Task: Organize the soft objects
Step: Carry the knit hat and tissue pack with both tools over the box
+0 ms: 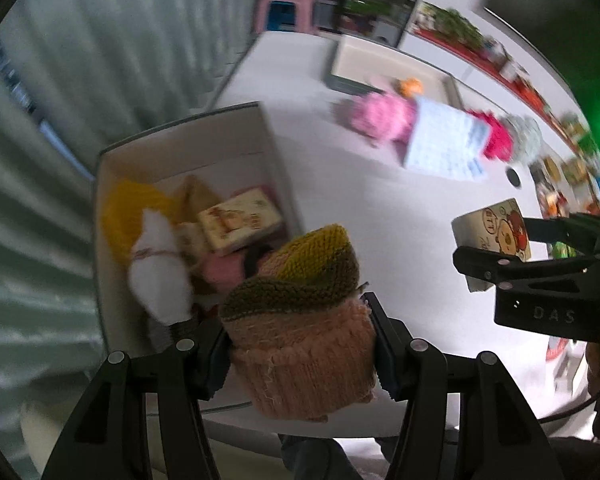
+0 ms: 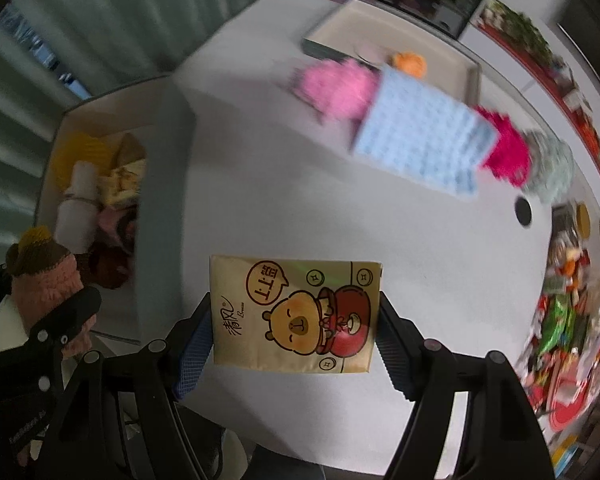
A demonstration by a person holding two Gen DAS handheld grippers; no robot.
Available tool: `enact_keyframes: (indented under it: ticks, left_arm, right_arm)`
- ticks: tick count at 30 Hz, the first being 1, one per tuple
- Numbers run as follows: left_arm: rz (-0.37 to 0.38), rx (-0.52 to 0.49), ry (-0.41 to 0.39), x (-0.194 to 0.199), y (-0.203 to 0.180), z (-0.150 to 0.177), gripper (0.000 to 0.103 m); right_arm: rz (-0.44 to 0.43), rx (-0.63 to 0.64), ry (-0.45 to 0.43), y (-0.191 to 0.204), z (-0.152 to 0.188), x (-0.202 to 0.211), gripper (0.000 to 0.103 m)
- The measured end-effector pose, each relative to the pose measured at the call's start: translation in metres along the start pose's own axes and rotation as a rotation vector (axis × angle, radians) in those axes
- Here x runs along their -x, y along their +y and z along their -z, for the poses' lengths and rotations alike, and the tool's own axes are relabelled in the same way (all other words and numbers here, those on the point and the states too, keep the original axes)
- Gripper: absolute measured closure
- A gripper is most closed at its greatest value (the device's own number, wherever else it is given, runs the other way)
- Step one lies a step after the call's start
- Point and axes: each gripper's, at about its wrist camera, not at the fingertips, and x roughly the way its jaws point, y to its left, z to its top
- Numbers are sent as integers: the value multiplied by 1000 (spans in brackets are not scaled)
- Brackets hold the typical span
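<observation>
My left gripper (image 1: 300,344) is shut on a knitted pink, olive and yellow piece (image 1: 300,320), held above the near corner of an open white box (image 1: 188,140). The box holds a yellow knit (image 1: 128,208), a white roll (image 1: 156,272) and a tissue pack (image 1: 240,220). My right gripper (image 2: 296,336) is shut on a yellow tissue pack with a cartoon bear (image 2: 296,316), held above the white table (image 2: 280,208). That gripper and pack also show in the left wrist view (image 1: 496,236). The knitted piece also shows in the right wrist view (image 2: 44,272).
Farther back on the table lie a pink fluffy item (image 2: 336,84), a light blue cloth (image 2: 424,140), a magenta item (image 2: 504,148) and a grey-green knit (image 2: 552,164). A shallow tray (image 2: 380,24) holds an orange item (image 2: 410,62). Colourful clutter (image 2: 572,308) lines the right edge.
</observation>
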Motion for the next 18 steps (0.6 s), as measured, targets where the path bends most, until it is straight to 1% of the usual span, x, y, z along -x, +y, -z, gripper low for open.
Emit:
enact_keyframes:
  ticks: [10, 13, 18]
  left_arm:
    - [-51, 197, 8, 6, 69, 19, 43]
    - [-54, 238, 18, 5, 84, 24, 43]
    - [-84, 282, 16, 6, 101, 25, 43]
  right_arm:
    - [-56, 138, -17, 61, -22, 4, 26]
    - [-76, 172, -22, 79, -30, 4, 26]
    - [-98, 227, -38, 105, -41, 6, 26]
